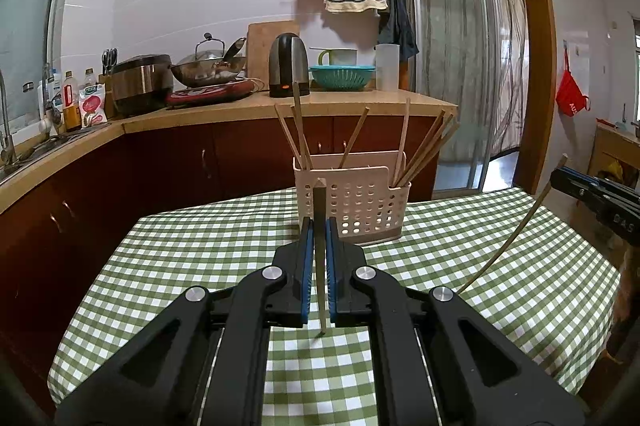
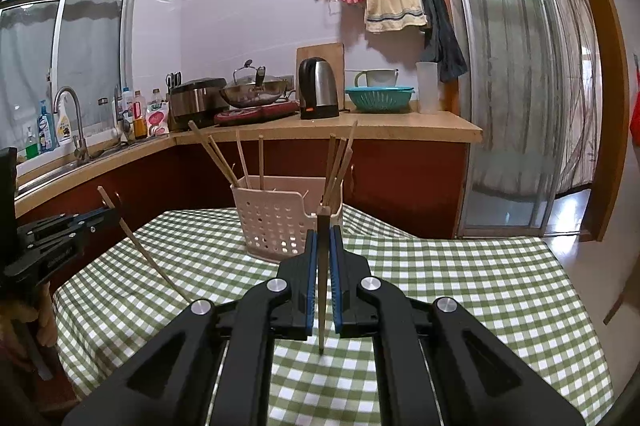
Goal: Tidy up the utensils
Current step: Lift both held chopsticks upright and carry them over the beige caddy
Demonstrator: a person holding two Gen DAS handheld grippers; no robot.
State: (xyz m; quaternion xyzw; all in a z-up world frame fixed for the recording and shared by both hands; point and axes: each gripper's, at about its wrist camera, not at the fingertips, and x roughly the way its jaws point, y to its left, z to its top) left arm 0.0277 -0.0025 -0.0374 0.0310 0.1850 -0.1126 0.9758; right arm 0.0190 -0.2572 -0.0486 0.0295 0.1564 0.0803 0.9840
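In the left wrist view my left gripper (image 1: 319, 226) is shut on a wooden chopstick (image 1: 322, 310) that stands nearly upright between the blue pads, its lower tip just above the checked cloth. A white perforated utensil holder (image 1: 352, 202) with several chopsticks (image 1: 420, 150) in it stands straight ahead. At the right edge my right gripper (image 1: 557, 176) grips another chopstick (image 1: 516, 234) that slants down to the cloth. In the right wrist view my right gripper (image 2: 323, 234) is shut on its chopstick (image 2: 322, 318), with the holder (image 2: 276, 218) just beyond. My left gripper (image 2: 112, 214) and its chopstick (image 2: 140, 246) show at left.
The table (image 1: 200, 266) wears a green and white checked cloth. Behind it runs a kitchen counter (image 1: 248, 108) with a kettle (image 1: 289, 64), a wok, a rice cooker and a teal colander. A sink and tap (image 2: 74, 118) sit left, a sliding door right.
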